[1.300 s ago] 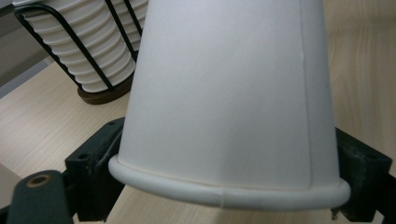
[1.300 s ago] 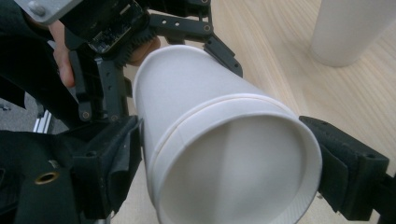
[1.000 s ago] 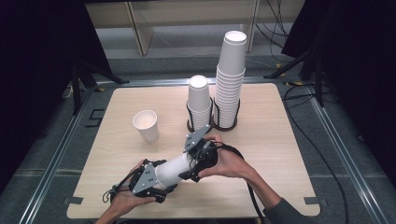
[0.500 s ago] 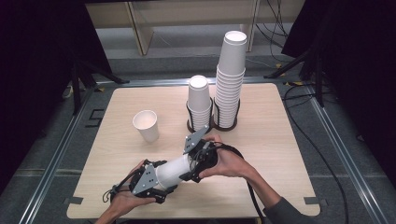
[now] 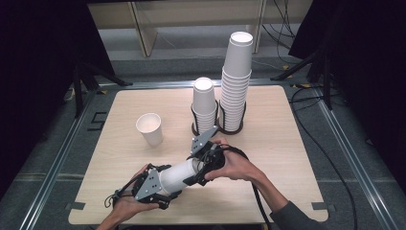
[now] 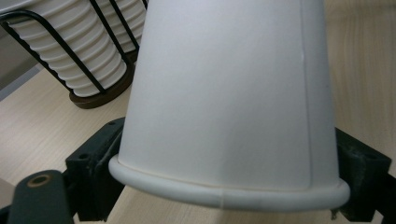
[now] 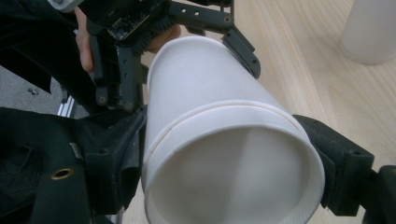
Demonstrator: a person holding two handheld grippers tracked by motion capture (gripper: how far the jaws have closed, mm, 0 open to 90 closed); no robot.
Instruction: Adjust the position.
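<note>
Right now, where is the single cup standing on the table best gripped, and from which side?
Grip the single cup across its side wall just under the rim, coming level from the near side. It stands upright, mouth up, with bare table around it.

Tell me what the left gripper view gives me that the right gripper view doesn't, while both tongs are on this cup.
Left gripper view: the cup's rolled rim close up, and the wire rack of stacked cups behind it. Right gripper view: the cup's recessed base, the left tongs and a hand beyond it, and a separate cup standing on the table. Shared: the white paper cup clamped between black jaws on either side, over the light wooden table.
</note>
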